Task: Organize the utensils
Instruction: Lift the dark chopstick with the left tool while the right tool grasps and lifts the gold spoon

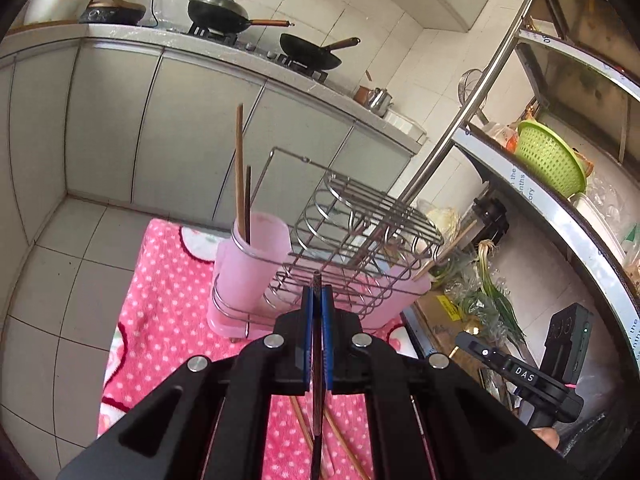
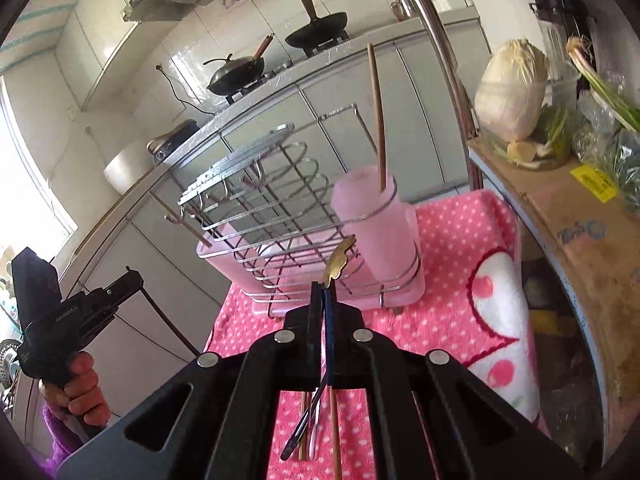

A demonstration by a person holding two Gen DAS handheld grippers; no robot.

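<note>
A wire rack [image 1: 360, 216] with a pink cup [image 1: 256, 248] stands on a pink dotted cloth [image 1: 160, 320]; two chopsticks [image 1: 240, 168] stand in the cup. My left gripper [image 1: 317, 292] is shut on a dark chopstick [image 1: 317, 380], held in front of the rack. My right gripper [image 2: 322, 292] is shut on a gold utensil [image 2: 340, 258] with a black handle, its gold end up near the pink cup [image 2: 372, 220]. The rack shows in the right wrist view [image 2: 256, 200]. More chopsticks [image 2: 334, 432] and utensils lie on the cloth below.
Kitchen counter with two woks [image 1: 224, 12] behind. A metal shelf [image 1: 560, 216] at right holds a green basket [image 1: 552, 156], vegetables [image 1: 492, 288] and a cabbage [image 2: 512, 88]. Tiled floor at left.
</note>
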